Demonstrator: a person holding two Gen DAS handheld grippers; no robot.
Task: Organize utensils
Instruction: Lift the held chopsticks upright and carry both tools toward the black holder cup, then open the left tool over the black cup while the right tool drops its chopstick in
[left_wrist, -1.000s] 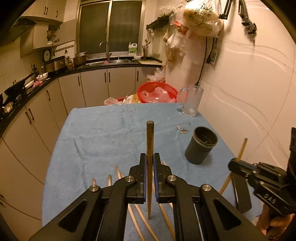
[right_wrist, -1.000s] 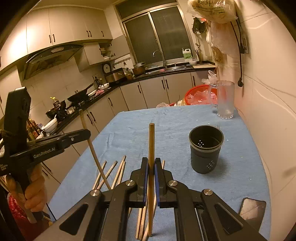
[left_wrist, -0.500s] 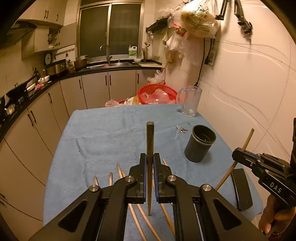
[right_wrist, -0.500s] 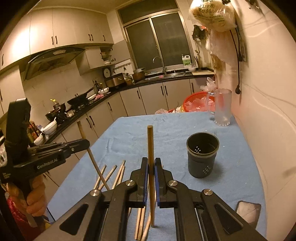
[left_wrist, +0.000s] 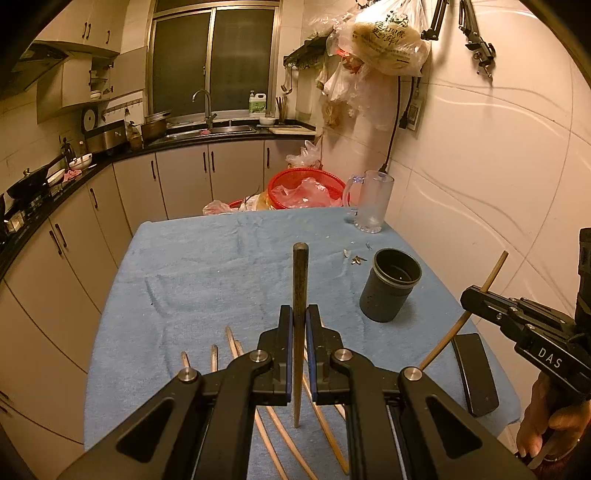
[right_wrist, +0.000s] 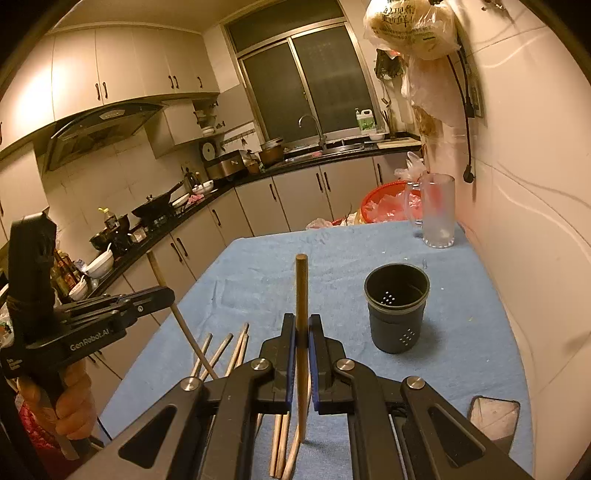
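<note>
Chopstick (left_wrist: 300, 295) in each claw

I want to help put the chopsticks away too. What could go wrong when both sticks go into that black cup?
The black cup looks light and narrow; a chopstick coming in slanted might tip it. The left gripper and right gripper each pinch one chopstick mid-length, so it could swivel and miss. The glass mug stands behind the cup and could get knocked.
</note>
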